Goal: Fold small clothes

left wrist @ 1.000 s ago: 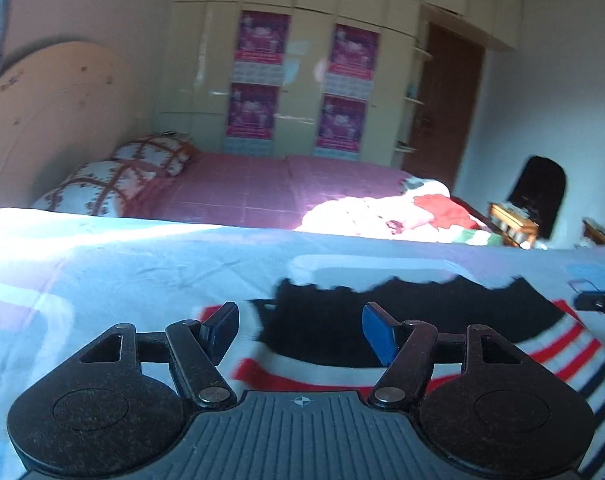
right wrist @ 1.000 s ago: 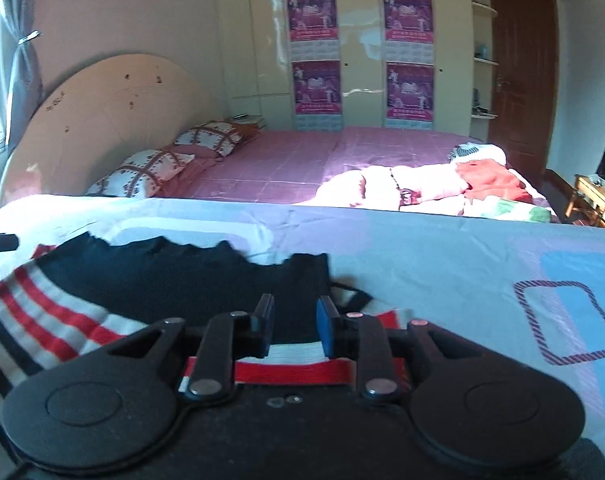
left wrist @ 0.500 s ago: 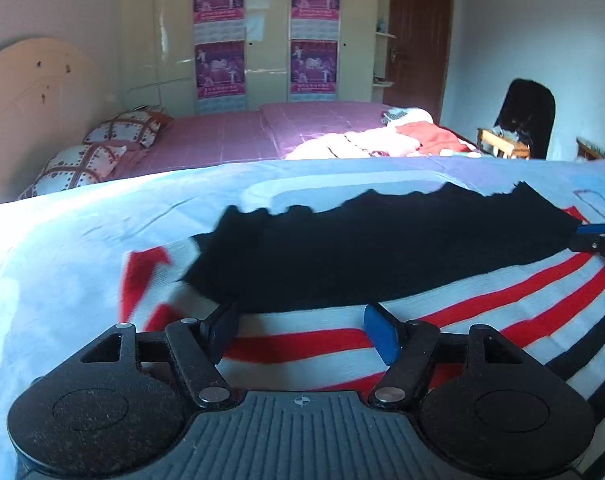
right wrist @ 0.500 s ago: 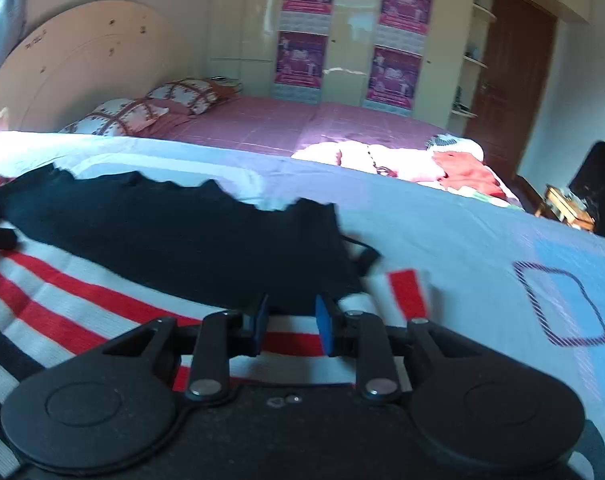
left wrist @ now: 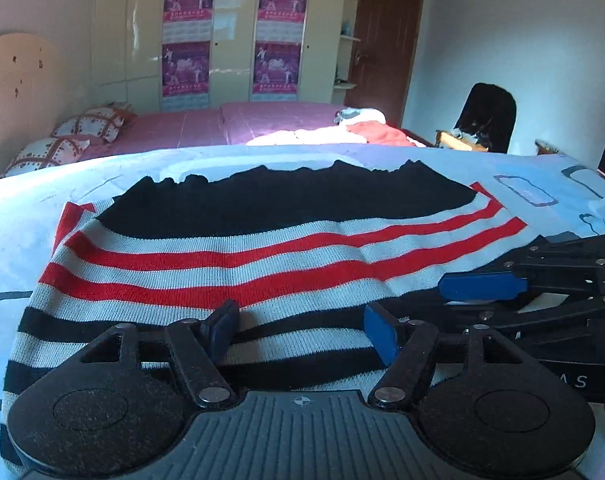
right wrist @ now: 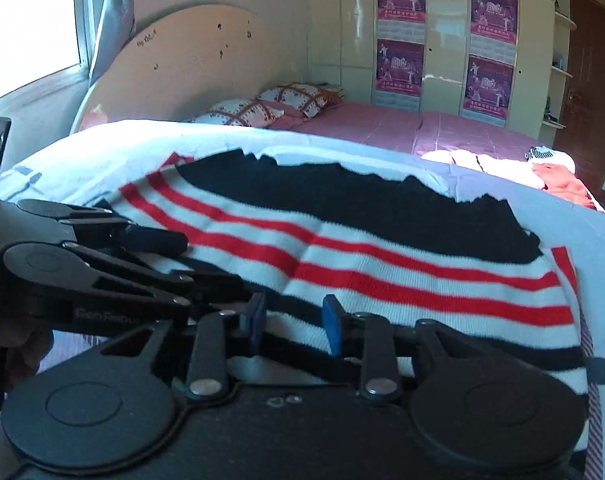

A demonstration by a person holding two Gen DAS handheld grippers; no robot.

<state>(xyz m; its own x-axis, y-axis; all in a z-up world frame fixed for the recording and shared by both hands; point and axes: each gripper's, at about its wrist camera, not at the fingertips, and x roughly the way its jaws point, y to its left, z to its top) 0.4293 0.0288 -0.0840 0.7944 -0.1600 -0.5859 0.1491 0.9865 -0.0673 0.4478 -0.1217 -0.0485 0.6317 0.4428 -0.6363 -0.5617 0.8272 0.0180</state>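
- The left gripper (left wrist: 300, 330) sits low over the near edge of the striped sweater (left wrist: 262, 256), jaws spread wide and pinching nothing.
- The sweater lies flat on the pale blue bedsheet (left wrist: 82, 176), black band far, red and white stripes in the middle, black and white stripes nearest.
- The right gripper (right wrist: 290, 322) is just beside the left one at the same near hem, jaws parted with knit between them but not clamped.
- By my reading the garment is spread out, perhaps folded once; further folds remain.
- No container is in view.
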